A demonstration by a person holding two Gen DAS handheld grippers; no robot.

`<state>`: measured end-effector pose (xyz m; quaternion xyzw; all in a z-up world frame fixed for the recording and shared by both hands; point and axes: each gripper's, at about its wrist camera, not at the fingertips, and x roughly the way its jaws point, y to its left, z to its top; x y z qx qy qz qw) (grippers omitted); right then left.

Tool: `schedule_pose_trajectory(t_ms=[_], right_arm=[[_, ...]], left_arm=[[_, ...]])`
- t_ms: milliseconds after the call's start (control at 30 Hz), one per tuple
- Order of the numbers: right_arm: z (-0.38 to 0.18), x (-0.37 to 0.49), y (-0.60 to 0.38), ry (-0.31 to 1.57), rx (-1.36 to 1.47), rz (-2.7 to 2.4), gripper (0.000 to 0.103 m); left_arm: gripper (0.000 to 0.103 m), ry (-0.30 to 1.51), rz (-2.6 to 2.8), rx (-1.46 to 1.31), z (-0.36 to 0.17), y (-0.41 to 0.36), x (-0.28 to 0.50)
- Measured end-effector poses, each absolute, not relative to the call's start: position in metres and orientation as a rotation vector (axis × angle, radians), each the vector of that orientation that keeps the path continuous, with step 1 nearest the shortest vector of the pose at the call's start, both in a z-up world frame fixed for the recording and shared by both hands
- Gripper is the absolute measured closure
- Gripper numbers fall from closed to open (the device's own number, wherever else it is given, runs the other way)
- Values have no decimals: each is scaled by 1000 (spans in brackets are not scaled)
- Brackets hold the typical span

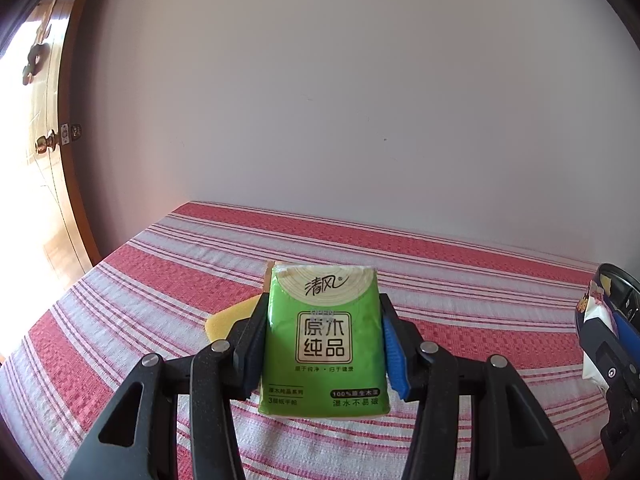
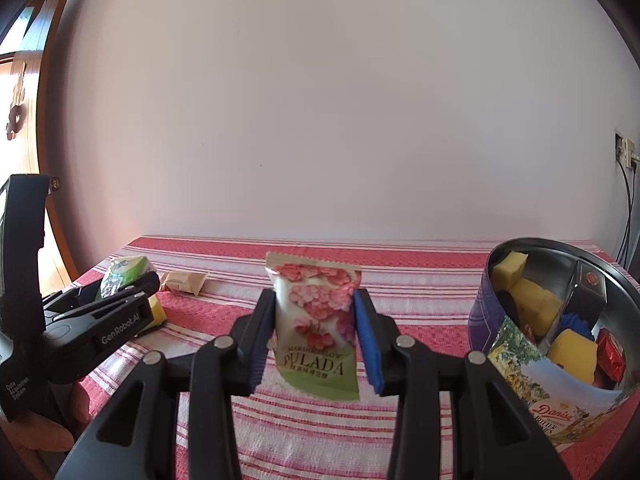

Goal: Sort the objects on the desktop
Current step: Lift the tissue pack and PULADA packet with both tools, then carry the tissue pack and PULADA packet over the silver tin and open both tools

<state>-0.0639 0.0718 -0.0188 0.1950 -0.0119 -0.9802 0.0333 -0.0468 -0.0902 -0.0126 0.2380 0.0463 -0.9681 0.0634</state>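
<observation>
While the right gripper (image 2: 314,322) clamps the pink-flowered marshmallow packet (image 2: 316,320) and the left gripper (image 1: 324,336) holds the green tissue pack (image 1: 323,340), carry the packet right, over the round tin (image 2: 520,360) on the desk (image 2: 420,280), before releasing.

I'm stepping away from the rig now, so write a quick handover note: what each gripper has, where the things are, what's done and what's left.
Left gripper: shut on the green tissue pack, held above the table.
Right gripper: shut on the marshmallow packet, also in the air.
Tin: at the right, open, already holding yellow sponges, a red sweet and a dark box.
Left to do: place both held items; a yellow sponge and a beige sachet remain on the cloth, far left.
</observation>
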Motion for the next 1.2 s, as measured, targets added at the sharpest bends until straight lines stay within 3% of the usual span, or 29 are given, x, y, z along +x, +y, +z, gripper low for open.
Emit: schedule_pose_trajectory(t_ms=[1200], right_arm=[[-17, 0, 135, -55, 540, -3100, 63]], left_arm=[[51, 66, -3084, 791, -17, -16, -19]])
